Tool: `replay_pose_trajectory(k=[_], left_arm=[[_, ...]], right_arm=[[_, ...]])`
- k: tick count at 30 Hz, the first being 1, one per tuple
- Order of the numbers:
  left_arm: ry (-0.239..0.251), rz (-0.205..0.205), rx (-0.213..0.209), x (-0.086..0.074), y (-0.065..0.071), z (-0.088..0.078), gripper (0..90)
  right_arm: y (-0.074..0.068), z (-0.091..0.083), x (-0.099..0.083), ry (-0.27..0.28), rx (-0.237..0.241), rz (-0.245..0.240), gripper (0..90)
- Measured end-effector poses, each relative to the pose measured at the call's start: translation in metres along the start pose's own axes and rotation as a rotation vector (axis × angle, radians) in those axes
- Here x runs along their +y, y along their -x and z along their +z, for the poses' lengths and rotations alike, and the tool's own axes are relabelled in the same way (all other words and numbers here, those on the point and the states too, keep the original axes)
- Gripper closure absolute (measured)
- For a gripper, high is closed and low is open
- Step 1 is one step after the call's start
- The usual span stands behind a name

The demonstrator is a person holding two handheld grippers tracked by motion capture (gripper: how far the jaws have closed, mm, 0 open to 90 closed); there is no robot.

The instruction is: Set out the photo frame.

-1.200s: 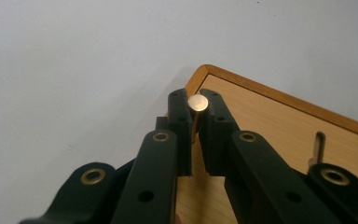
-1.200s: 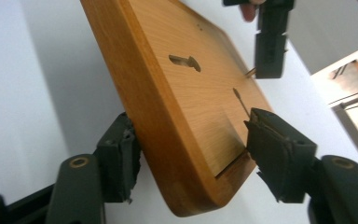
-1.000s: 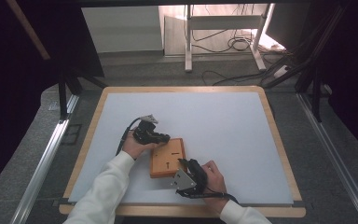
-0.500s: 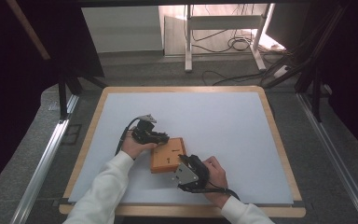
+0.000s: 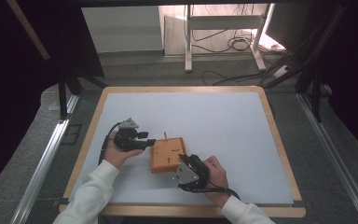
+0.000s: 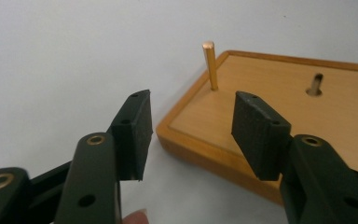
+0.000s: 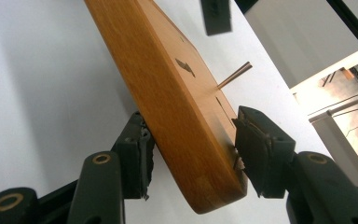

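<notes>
A square wooden board (image 5: 168, 156) lies on the white mat, with a thin brass peg (image 5: 165, 136) standing upright near its far left corner. In the left gripper view the peg (image 6: 210, 65) rises from the board (image 6: 340, 98) just beyond my left gripper (image 6: 191, 100). Its jaws have just been opening and stand apart with nothing between them. From above, the left gripper (image 5: 147, 138) sits just left of the board. My right gripper (image 5: 179, 167) is at the board's near right corner. There the right gripper (image 7: 191, 140) is shut on the board's edge (image 7: 158, 65), one pad above and one below.
The white mat (image 5: 214, 121) has a wooden frame (image 5: 279, 149) around it. A slot-shaped hole (image 6: 314, 84) opens in the board's top. Metal rails (image 5: 42, 163) run along both sides of the table. A stand and cables (image 5: 223, 42) are on the floor behind.
My left gripper has opened and drawn back to the left, away from the board, leaving the peg standing free. The right gripper has stayed at the board's corner.
</notes>
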State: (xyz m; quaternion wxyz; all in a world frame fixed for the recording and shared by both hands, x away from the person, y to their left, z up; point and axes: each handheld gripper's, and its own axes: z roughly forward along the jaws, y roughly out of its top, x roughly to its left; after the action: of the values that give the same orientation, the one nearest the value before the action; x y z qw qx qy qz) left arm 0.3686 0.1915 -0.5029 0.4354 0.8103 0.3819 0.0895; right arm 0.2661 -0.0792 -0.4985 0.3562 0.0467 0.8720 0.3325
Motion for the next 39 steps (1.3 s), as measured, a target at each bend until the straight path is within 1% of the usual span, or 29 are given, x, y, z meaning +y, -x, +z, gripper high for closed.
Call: replay_pose_trajectory(k=[3, 5, 7, 10, 12, 14, 15, 18, 25, 26, 27, 29, 30, 31, 35, 36, 39], left_arm=[[0.010, -0.019, 0.001, -0.009, 0.003, -0.006, 44.2], [0.004, -0.018, 0.007, -0.016, 0.004, -0.010, 43.6], [0.009, -0.023, 0.026, -0.025, 0.006, -0.013, 43.2], [-0.002, -0.021, 0.039, -0.034, 0.008, -0.015, 42.5], [-0.005, -0.013, 0.046, -0.039, 0.009, -0.016, 42.0], [-0.017, 0.006, 0.054, -0.042, 0.011, -0.016, 41.6], [-0.031, 0.022, 0.061, -0.044, 0.014, -0.016, 41.6], [-0.032, 0.026, 0.061, -0.045, 0.015, -0.016, 41.6], [-0.035, 0.015, 0.051, -0.047, 0.014, -0.015, 41.5], [-0.038, 0.011, 0.048, -0.047, 0.015, -0.015, 41.4], [-0.041, 0.013, 0.047, -0.047, 0.015, -0.014, 41.2], [-0.047, 0.019, 0.045, -0.048, 0.015, -0.013, 40.8], [-0.047, 0.015, 0.044, -0.048, 0.015, -0.012, 40.5], [-0.049, 0.014, 0.043, -0.048, 0.015, -0.011, 40.3], [-0.058, 0.007, 0.041, -0.049, 0.012, -0.010, 39.4], [-0.060, 0.004, 0.040, -0.049, 0.011, -0.009, 39.2], [-0.058, -0.001, 0.038, -0.050, 0.010, -0.010, 39.2]], right_arm=[[0.000, 0.000, 0.000, 0.000, 0.001, -0.002, 48.3], [0.000, 0.000, 0.000, 0.001, 0.002, -0.002, 48.3], [0.000, 0.000, 0.000, 0.002, 0.002, -0.001, 48.3], [0.000, 0.000, 0.000, 0.002, 0.002, -0.001, 48.3], [0.000, 0.000, 0.000, -0.001, 0.003, 0.004, 48.3], [0.000, 0.000, 0.000, -0.004, 0.003, 0.003, 48.3], [0.000, 0.000, 0.000, -0.001, 0.001, -0.002, 48.3], [0.000, 0.000, 0.000, -0.002, 0.002, -0.003, 48.3], [0.001, 0.000, 0.000, -0.003, 0.003, -0.005, 48.4], [0.001, 0.000, 0.000, -0.006, 0.001, -0.007, 48.4], [0.000, -0.001, 0.000, -0.008, 0.001, -0.001, 48.6], [0.001, -0.001, 0.001, -0.005, -0.007, -0.007, 49.2], [0.001, -0.001, 0.001, -0.007, -0.010, -0.002, 49.5], [0.002, -0.001, 0.001, -0.005, -0.012, -0.008, 49.6], [0.004, -0.003, 0.001, -0.013, -0.015, -0.005, 49.9], [0.005, -0.003, 0.001, -0.013, -0.015, -0.011, 50.0], [0.006, -0.003, 0.002, -0.016, -0.015, -0.009, 50.3]])
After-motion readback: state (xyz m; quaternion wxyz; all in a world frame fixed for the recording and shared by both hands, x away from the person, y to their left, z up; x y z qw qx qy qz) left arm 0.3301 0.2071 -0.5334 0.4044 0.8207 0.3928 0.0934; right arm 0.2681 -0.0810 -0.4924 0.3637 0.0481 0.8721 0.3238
